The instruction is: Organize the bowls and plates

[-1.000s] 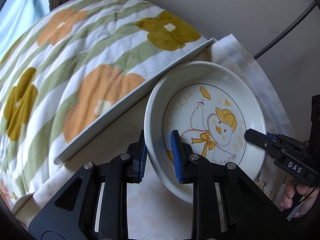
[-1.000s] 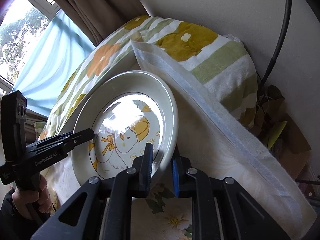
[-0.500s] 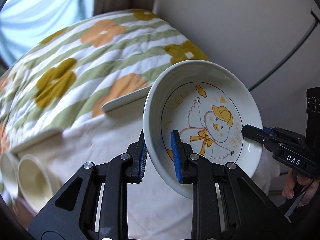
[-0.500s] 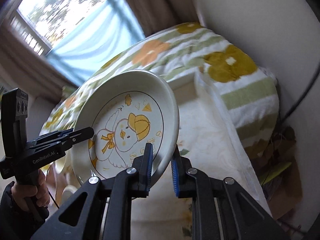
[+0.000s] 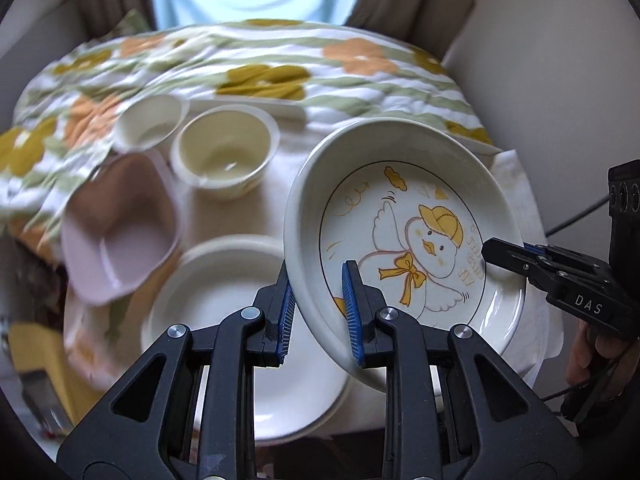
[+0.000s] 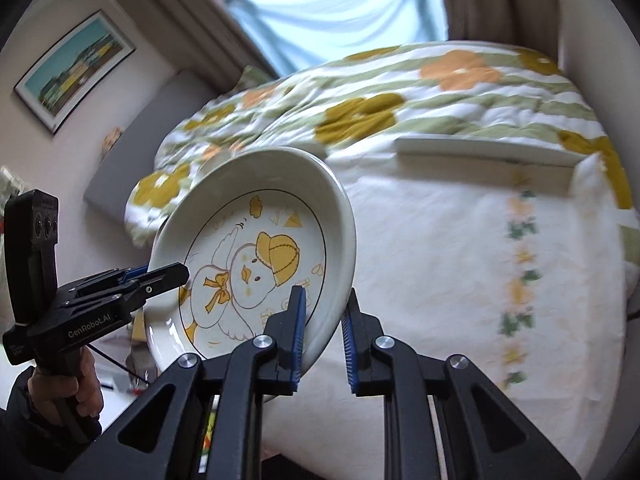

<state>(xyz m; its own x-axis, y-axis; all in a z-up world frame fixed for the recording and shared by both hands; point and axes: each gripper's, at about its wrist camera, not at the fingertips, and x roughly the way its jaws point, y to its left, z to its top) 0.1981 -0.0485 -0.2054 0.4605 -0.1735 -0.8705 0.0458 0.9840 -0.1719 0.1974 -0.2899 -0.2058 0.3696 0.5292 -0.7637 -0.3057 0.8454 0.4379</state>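
Two grippers, the left gripper (image 5: 318, 312) and right gripper (image 6: 323, 334), are clamped on opposite rims of the tilted duck plate (image 5: 404, 240), held above a white plate (image 5: 224, 304), two empty cups (image 5: 224, 156) and a pink bowl (image 5: 116, 228) on the flowery bed (image 6: 440, 92) by the window.

Each camera sits close behind its own hand-held gripper, angled down. Both share the duck plate (image 5: 404, 236) (image 6: 256, 256), seen from opposite rims, and the bed (image 5: 280, 76) (image 6: 440, 92) behind.
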